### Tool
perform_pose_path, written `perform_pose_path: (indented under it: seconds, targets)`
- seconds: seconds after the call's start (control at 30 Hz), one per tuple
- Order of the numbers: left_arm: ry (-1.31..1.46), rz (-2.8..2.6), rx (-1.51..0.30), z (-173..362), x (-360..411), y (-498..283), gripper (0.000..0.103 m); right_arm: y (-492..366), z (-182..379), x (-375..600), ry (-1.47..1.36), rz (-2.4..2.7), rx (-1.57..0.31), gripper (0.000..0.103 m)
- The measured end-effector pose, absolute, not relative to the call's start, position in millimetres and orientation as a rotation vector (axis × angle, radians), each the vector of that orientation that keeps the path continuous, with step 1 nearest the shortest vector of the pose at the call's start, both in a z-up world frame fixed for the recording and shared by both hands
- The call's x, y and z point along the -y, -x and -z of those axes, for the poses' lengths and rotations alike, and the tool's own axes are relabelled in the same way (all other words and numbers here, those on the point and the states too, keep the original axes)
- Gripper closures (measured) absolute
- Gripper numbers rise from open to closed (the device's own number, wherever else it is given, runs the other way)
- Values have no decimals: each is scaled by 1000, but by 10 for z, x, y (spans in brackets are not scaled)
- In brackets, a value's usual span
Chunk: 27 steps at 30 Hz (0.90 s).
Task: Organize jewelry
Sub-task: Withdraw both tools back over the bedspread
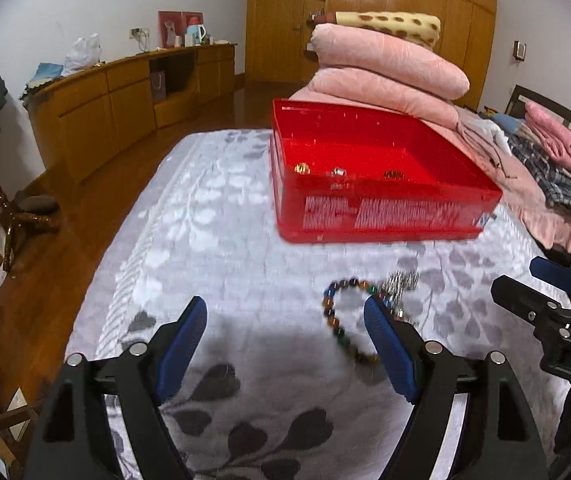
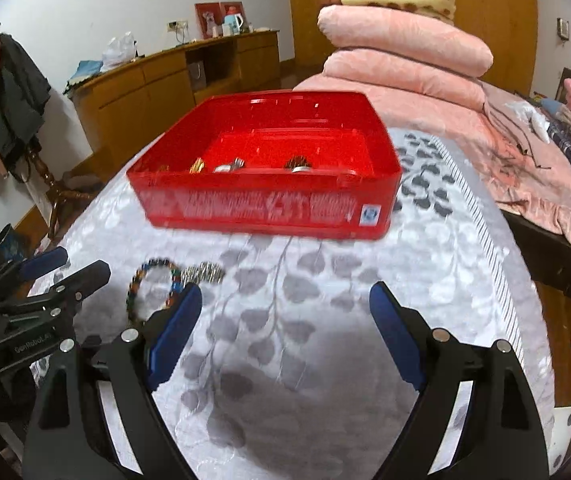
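Left claw (image 1: 285, 332): spread wide with nothing between the fingers; it hangs just above the bedspread (image 1: 213, 220), its right finger just beside the bead bracelet.
Right claw (image 2: 285, 320): also spread wide and empty, over bare bedspread to the right of the loose jewelry.
Box (image 2: 265, 176): red, open-topped, standing on the bedspread beyond both claws, its long printed side facing them.
In the box: several small pieces lie along the near wall, gold and silver coloured, probably rings (image 2: 229, 167); too small to tell more.
Bead bracelet (image 1: 341, 316): a loop of many-coloured beads lying flat on the bedspread in front of the box, apart from it.
Silver piece (image 2: 203, 272): a short silvery band or chain touching the far side of the bracelet; blurred, so its kind is unclear.
Done: judging by the box, a few pieces are already put away.
Left: the bracelet and the silver piece are not yet in the box.
Bracelet's lie: the loop is stretched somewhat, its long axis running from the claws toward the box.
Silver piece's lie: its length runs roughly alongside the box's near wall.
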State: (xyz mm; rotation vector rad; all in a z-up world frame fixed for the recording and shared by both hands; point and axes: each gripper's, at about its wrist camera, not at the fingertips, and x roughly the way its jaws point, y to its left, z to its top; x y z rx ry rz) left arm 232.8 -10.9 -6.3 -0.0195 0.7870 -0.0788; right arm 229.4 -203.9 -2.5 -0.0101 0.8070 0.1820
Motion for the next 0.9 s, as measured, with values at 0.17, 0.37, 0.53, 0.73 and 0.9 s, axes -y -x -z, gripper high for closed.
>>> perform_pose_path:
  seconds: [0.17,0.37,0.53,0.73,0.9]
  targets:
    - [10,71,-800,131,87,-2196,19,-2203,100,1977,23,-185,-828,14]
    - [-2,74,-789,118,94,-2087,16,-2095,98,1978,22,-177,-827,7]
    - [2,83,-776,71,99,-2037,16,-2026,113,2010,26,-158,-840,6]
    - [-8,102,-766,43,153,-2019,13,-2040,164,2057,17,-142,-865,6]
    - [-12,98,-785,101,170,-2109,13,-2066,196,2086,12,-134,-872,6]
